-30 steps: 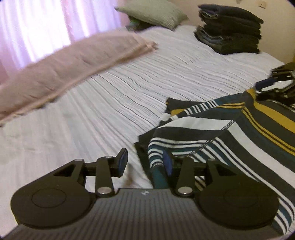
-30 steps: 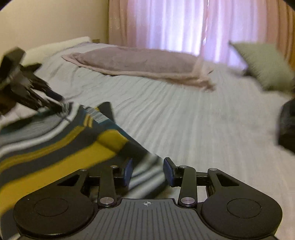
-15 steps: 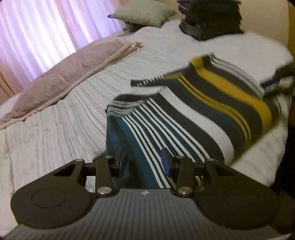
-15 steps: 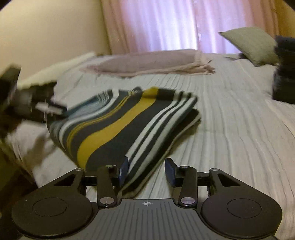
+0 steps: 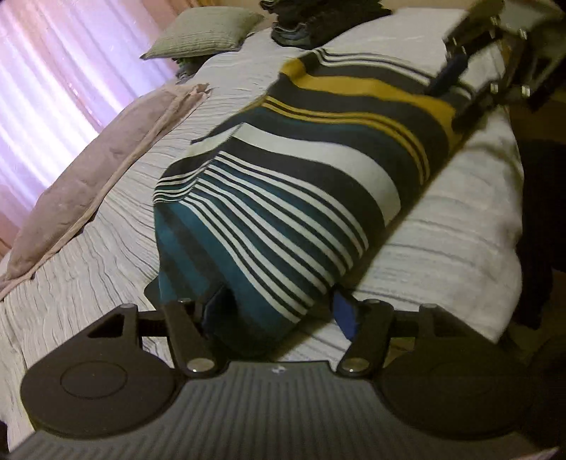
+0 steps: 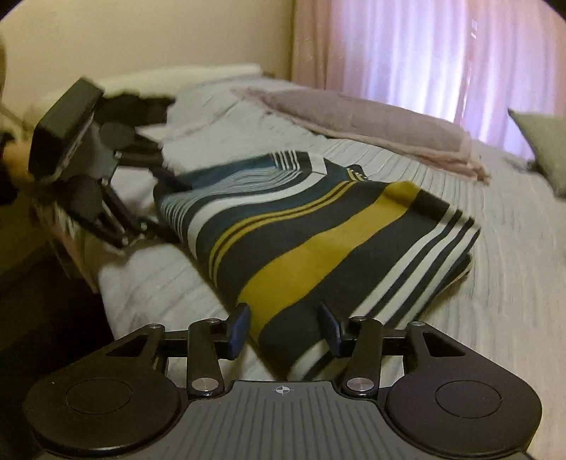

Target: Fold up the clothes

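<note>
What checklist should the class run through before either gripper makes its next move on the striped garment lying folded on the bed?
1. Left gripper open, straddling the teal end of the folded striped knit garment: ok.
2. Right gripper open, straddling the yellow-banded end: ok.
3. Fingers clear of the cloth: cannot tell.
4. Garment resting on the pale ribbed bedspread, near its edge: ok.
5. Layers aligned: not ok, an under layer pokes out beyond the far edge.
6. Dark folded stack in place at the far end: ok.

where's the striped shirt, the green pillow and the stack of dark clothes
striped shirt (image 5: 304,198): left wrist view, white stripe mid-fabric
green pillow (image 5: 205,32): left wrist view, centre of its face
stack of dark clothes (image 5: 318,17): left wrist view, front folds
</note>
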Demonstrator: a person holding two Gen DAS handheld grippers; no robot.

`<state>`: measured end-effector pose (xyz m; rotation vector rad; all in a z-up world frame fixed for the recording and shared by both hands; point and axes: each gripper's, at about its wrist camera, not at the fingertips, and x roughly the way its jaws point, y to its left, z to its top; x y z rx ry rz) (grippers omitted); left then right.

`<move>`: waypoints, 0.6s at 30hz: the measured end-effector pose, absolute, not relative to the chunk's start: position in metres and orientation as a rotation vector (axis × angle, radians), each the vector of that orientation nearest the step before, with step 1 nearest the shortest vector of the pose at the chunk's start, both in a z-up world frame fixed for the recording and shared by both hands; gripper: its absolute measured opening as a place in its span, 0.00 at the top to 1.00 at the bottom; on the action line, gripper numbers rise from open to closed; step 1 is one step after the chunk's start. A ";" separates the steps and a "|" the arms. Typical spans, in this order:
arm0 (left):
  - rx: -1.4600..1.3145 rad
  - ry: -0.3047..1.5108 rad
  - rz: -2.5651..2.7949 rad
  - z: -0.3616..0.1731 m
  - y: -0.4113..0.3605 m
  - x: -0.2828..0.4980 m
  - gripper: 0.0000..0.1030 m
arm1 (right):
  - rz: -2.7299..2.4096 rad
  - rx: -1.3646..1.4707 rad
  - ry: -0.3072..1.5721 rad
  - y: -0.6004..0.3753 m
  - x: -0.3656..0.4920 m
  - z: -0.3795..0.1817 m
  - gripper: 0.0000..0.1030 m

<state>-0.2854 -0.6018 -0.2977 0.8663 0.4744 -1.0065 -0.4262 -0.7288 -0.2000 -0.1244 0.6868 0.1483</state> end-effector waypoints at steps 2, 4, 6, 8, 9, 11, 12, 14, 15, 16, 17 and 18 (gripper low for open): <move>0.858 0.464 -1.012 -0.297 -0.599 -0.285 0.42 | 0.111 -0.213 0.715 -0.721 -0.426 -0.193 0.52; 0.872 0.452 -1.016 -0.297 -0.599 -0.284 0.42 | 0.090 -0.288 0.703 -0.712 -0.434 -0.189 0.35; 0.906 0.436 -1.007 -0.299 -0.598 -0.287 0.42 | 0.076 -0.337 0.683 -0.702 -0.441 -0.187 0.31; 0.931 0.425 -1.000 -0.298 -0.599 -0.290 0.42 | 0.090 -0.380 0.681 -0.696 -0.444 -0.191 0.31; 0.935 0.422 -0.998 -0.298 -0.599 -0.292 0.42 | 0.096 -0.404 0.689 -0.693 -0.441 -0.195 0.31; 0.939 0.421 -0.997 -0.299 -0.598 -0.293 0.42 | 0.090 -0.462 0.699 -0.686 -0.437 -0.205 0.31; 0.940 0.421 -0.996 -0.299 -0.598 -0.293 0.42 | 0.094 -0.491 0.702 -0.685 -0.435 -0.207 0.31; 0.932 0.427 -0.996 -0.298 -0.597 -0.291 0.42 | 0.109 -0.519 0.711 -0.684 -0.429 -0.211 0.31; 0.928 0.430 -0.995 -0.298 -0.597 -0.291 0.42 | 0.113 -0.523 0.714 -0.684 -0.427 -0.212 0.31; 0.925 0.433 -0.994 -0.298 -0.597 -0.290 0.42 | 0.117 -0.522 0.715 -0.684 -0.426 -0.213 0.31; 0.926 0.433 -0.994 -0.298 -0.596 -0.290 0.42 | 0.118 -0.517 0.719 -0.686 -0.423 -0.213 0.31; 0.926 0.433 -0.994 -0.298 -0.596 -0.289 0.42 | 0.113 -0.517 0.722 -0.688 -0.421 -0.214 0.31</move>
